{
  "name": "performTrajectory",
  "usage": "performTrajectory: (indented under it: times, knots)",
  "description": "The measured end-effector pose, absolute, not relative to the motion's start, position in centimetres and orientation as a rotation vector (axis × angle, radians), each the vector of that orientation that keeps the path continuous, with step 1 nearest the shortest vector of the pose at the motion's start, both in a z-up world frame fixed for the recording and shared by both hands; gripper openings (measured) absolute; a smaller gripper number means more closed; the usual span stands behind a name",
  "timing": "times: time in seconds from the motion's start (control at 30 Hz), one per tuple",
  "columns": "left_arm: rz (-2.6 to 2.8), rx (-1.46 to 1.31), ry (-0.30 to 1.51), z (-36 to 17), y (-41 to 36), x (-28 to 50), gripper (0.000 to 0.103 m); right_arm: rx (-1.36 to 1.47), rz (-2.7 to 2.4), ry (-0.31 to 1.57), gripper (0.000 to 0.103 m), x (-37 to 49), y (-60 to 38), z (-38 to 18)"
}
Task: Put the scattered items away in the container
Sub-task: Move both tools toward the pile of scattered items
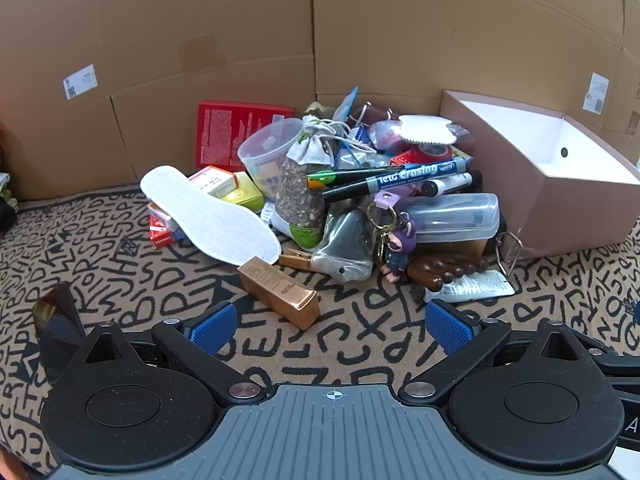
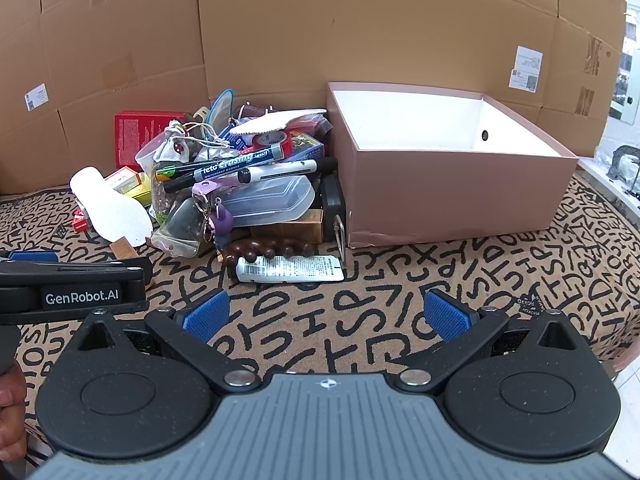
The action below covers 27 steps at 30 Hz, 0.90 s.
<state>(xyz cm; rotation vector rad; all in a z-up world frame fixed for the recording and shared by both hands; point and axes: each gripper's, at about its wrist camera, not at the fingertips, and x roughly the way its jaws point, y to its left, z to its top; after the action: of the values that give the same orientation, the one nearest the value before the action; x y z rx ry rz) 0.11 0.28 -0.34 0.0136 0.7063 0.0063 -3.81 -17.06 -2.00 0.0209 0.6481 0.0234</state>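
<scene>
A heap of small items lies on the patterned cloth: a white insole (image 1: 212, 216) (image 2: 110, 208), a gold box (image 1: 280, 290), whiteboard markers (image 1: 404, 178) (image 2: 236, 164), a purple doll keychain (image 1: 398, 246), a clear case (image 1: 452, 216) (image 2: 272, 200), a white tube (image 2: 290, 269) and brown wooden beads (image 2: 266, 249). The pink box (image 1: 560, 196) (image 2: 452, 200), white inside, stands open to the right of the heap. My left gripper (image 1: 334, 326) is open, just short of the gold box. My right gripper (image 2: 326, 314) is open over bare cloth, below the tube.
Cardboard walls (image 2: 320, 32) close off the back. A red box (image 1: 236, 132) leans against them behind the heap. A dark phone-like slab (image 1: 58, 328) lies at the left. The left gripper's body (image 2: 72, 284) shows at the right view's left edge, with a hand (image 2: 10, 408) below.
</scene>
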Motion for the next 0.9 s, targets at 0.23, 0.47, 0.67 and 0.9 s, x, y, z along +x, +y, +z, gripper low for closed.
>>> performTrajectory:
  times: [0.23,0.47,0.67,0.9]
  knots:
    - [0.017,0.008,0.715,-0.5,0.5,0.4,0.103,0.012,0.032,0.657,0.103,-3.5,-16.8,-2.1]
    - [0.019,0.005,0.724,-0.6,0.6,0.6,0.103,0.006,0.03,0.667,0.103,-3.3,-16.7,-2.2]
    - [0.02,0.004,0.731,-0.8,0.5,0.8,0.103,0.004,0.03,0.676,0.103,-3.0,-16.7,-2.3]
    - [0.025,0.003,0.748,-1.2,0.7,1.3,0.103,0.001,0.034,0.692,0.103,-2.5,-16.6,-2.7]
